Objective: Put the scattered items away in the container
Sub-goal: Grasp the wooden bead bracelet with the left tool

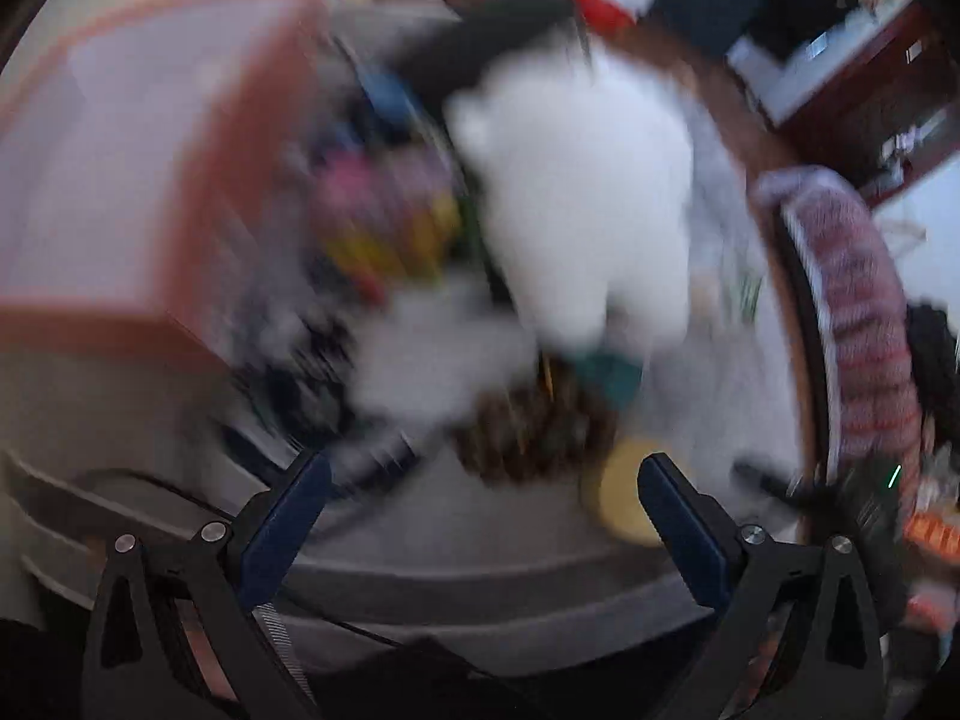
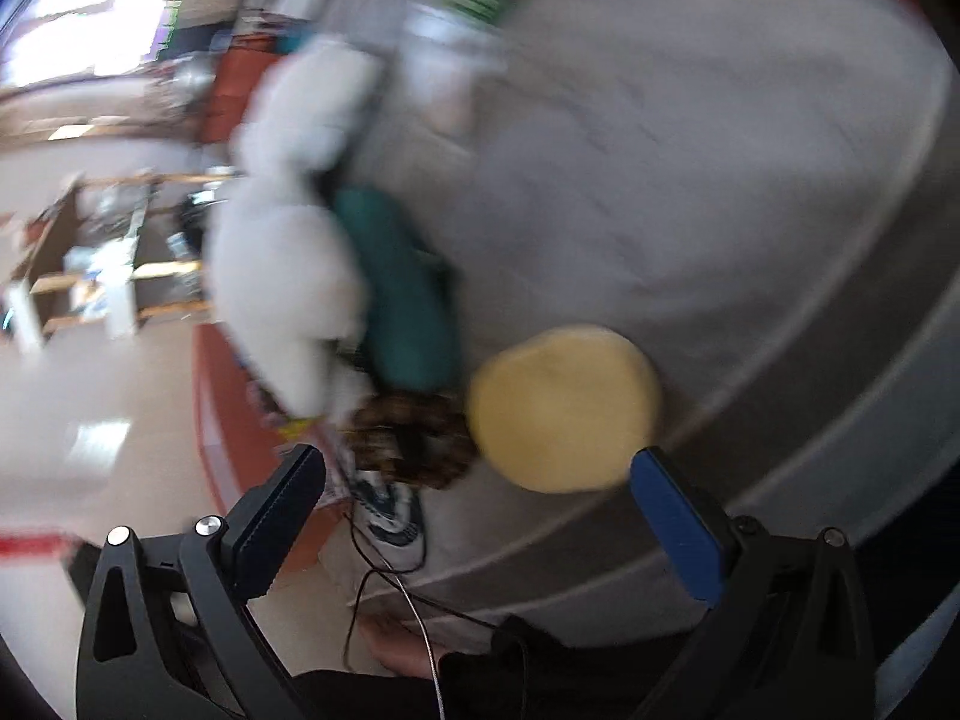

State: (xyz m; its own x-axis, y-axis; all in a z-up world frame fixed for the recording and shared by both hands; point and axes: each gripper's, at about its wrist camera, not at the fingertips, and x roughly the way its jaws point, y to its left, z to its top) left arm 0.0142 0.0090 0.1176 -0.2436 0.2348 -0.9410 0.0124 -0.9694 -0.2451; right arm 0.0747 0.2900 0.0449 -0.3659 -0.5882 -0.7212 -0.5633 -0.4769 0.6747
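Hovering wide open and empty, both the left claw (image 1: 483, 474) and right claw (image 2: 477, 468) are lining up over the yellow round cushion (image 2: 564, 408) beside the white plush toy (image 2: 288, 276), probably because it's nearest.

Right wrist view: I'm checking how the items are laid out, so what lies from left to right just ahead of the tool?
White plush toy → teal item → round yellow item.

Both pictures are too blurry. No words, numbers or signs can be read on anything.
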